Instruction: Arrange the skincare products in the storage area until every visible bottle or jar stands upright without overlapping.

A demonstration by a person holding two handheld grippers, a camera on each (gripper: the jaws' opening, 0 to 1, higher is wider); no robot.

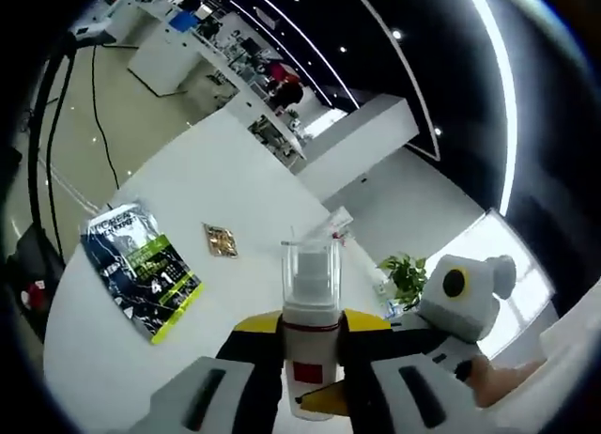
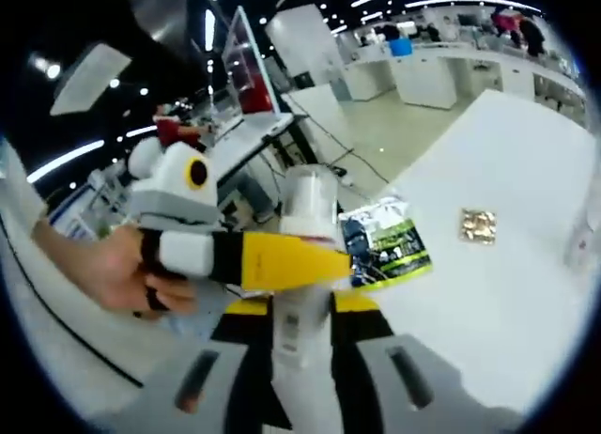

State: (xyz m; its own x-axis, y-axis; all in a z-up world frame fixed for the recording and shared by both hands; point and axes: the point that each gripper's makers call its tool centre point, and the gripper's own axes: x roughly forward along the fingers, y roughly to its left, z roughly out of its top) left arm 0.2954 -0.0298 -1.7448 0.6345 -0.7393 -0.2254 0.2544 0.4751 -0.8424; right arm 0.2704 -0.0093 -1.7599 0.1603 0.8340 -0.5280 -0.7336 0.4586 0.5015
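Note:
A small spray bottle (image 1: 310, 307) with a clear cap, white body and red label stands upright between my left gripper's (image 1: 310, 338) yellow-tipped jaws, which are shut on it above the white table (image 1: 235, 180). In the right gripper view the same bottle (image 2: 308, 204) rises between my right gripper's (image 2: 302, 312) jaws, also shut on its lower body. The left gripper's yellow jaw crosses the bottle from the left there, with a hand (image 2: 113, 270) behind it. In the left gripper view the right gripper's white body (image 1: 460, 298) sits at the right.
A green-and-black sachet pack (image 1: 141, 260) (image 2: 385, 241) lies flat on the table. A small gold square packet (image 1: 221, 240) (image 2: 477, 224) lies beyond it. A clear item (image 1: 338, 223) sits near the far table edge, beside a potted plant (image 1: 406, 276). Desks and cables lie off the table.

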